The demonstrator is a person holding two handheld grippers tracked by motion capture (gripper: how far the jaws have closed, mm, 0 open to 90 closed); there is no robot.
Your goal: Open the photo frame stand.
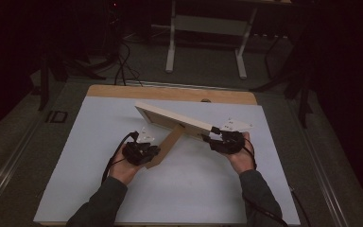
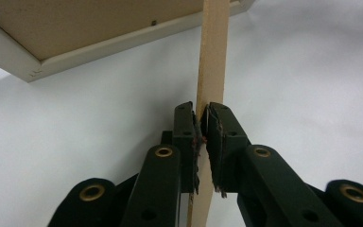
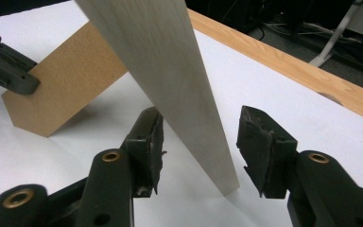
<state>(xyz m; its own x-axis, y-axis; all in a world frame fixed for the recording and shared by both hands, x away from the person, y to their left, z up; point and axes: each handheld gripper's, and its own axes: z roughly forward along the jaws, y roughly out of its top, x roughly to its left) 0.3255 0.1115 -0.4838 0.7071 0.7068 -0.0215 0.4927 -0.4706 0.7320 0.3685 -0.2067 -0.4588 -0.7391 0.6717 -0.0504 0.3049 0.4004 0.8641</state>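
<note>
Your picture frame [image 3: 170,85] looks like pale, matt wood with fine grain; its backing [image 2: 75,23] is brown fibreboard, dull and slightly rough, as is the stand [image 3: 66,75] at upper left. Your table [image 1: 170,189] is smooth matt white, edged in lightly glossy wood. The black pads [image 3: 260,142] look worn, ragged rubber.

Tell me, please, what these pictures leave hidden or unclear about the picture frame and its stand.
- Front of the picture frame: it faces away in the high view; the left gripper view shows its backing.
- Hinge joining the stand to the frame: cut off by the top edge in the left gripper view, too dim in the high view.
- Small white pieces beyond the right hand-held gripper: too small to identify.
- Stand's lower end: hidden between the left hand-held gripper jaws.
</note>
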